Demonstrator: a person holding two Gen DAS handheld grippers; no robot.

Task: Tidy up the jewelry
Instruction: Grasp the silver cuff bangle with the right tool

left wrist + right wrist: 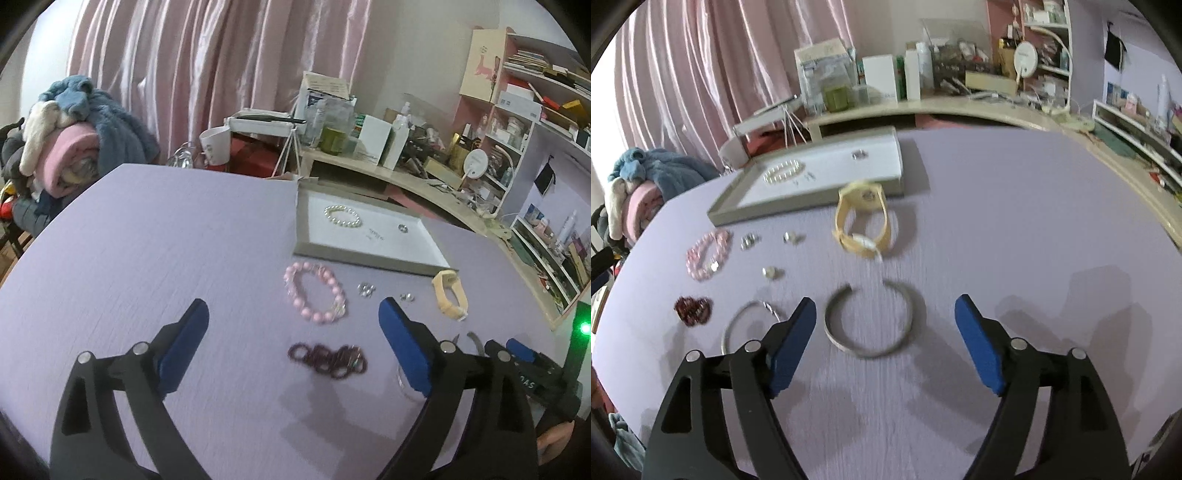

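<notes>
A grey tray (306, 251) (746, 214) with a white lining holds a pearl bracelet (342, 216) (784, 172), small earrings and a ring (859, 154). On the purple table lie a pink bead bracelet (317, 292) (708, 254), a dark red bead bracelet (328, 360) (693, 310), a yellow watch (450, 294) (862, 225), a silver cuff bangle (868, 321), a thin silver bangle (742, 326) and small silver studs (365, 290) (750, 242). My left gripper (293, 314) is open above the bead bracelets. My right gripper (884, 310) is open around the cuff bangle, above it.
A cluttered beige desk (406, 177) (923, 107) with boxes and bottles stands behind the table. Shelves (524, 110) are at the right. A pile of blankets (74, 136) sits at the left. Pink curtains (203, 66) hang behind.
</notes>
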